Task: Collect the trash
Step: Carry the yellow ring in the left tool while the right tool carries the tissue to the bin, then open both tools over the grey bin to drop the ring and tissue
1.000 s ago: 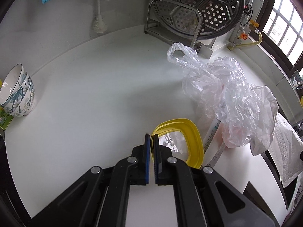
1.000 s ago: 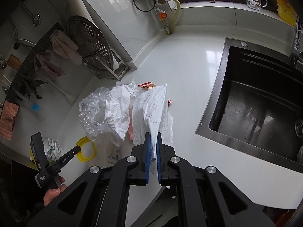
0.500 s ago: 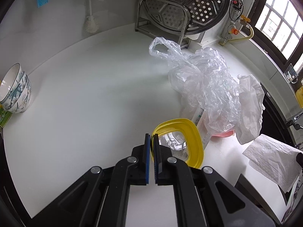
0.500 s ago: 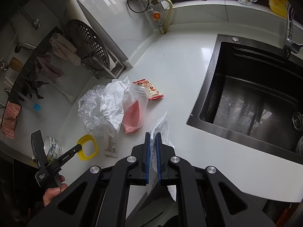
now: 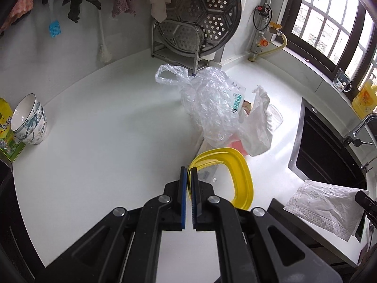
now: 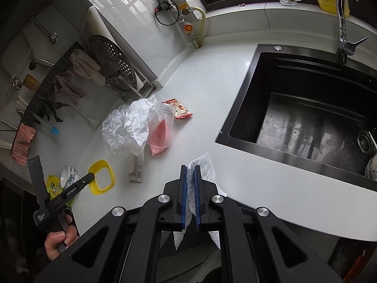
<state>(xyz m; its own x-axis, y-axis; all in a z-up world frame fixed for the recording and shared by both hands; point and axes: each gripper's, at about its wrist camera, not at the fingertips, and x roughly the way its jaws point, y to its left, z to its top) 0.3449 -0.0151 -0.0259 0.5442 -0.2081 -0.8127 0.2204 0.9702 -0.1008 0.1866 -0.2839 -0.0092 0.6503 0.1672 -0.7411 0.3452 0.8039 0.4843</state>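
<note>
My left gripper [image 5: 187, 172] is shut on the edge of a yellow-rimmed clear lid [image 5: 243, 174], held just above the white counter [image 5: 106, 146]. From the right wrist view, that lid [image 6: 101, 176] hangs at the left gripper's tip [image 6: 90, 178]. My right gripper [image 6: 190, 170] is shut on a white embossed paper napkin [image 6: 207, 168], which droops over the counter's front edge. The napkin [image 5: 325, 202] shows at lower right in the left wrist view. The trash pile holds a crumpled clear bag [image 5: 209, 103], a white bag [image 5: 258, 127], a clear cup with pink inside [image 6: 160, 129], a red snack wrapper [image 6: 180, 109] and a flat packet [image 6: 136, 168].
A black sink [image 6: 236, 105] with a faucet [image 6: 341, 23] fills the right. A steamer tray on a rack [image 5: 200, 21] stands at the back wall. Stacked bowls [image 5: 30, 122] and a yellow-green box [image 5: 6, 129] sit at the left edge. A person's hand [image 6: 59, 238] holds the left gripper.
Both grippers have drawn back from the pile. The napkin came off the trash pile toward the counter's front edge, uncovering the cup and wrapper. The lid rose with the left gripper.
</note>
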